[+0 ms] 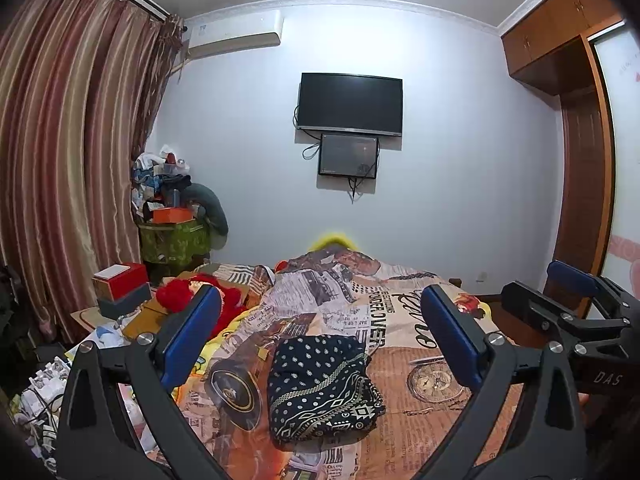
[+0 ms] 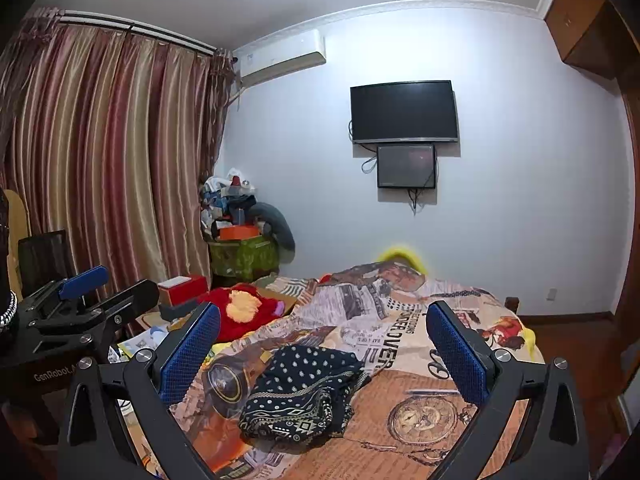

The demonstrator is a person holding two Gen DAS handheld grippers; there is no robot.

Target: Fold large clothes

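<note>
1. Garment placement first: the dark patterned garment point(image 1: 320, 384) lies as a compact bundle on the printed bedspread point(image 1: 420, 420), near the front edge of the bed. It looks folded over several times, with white dots on top and a geometric band along its near side. I judge that it rests there because the soft flat cover gives room to lay cloth out and press the folds.

2. Left gripper point(image 1: 320, 332): its two blue pads stand wide apart, one on each side of the garment as the left wrist camera sees it, and nothing is between them. It hangs above and in front of the garment, not touching it. Open jaws at this height suggest that the cloth is released, or not yet taken.

3. Right gripper point(image 2: 324, 344): its pads are also spread fully and hold nothing. It hovers just beside the left gripper, on the right side of the garment. Both tools point slightly downward toward the garment, probably so that the cameras keep it in view.

4. Red plush toy point(image 2: 244, 312) lies behind and to the left of the garment, well apart from it, so it should not disturb the folding.

5. My judgement of progress: the bundle is already small, but its near edge is uneven in the right wrist view, so one more tidy fold or smoothing may be needed.
</note>
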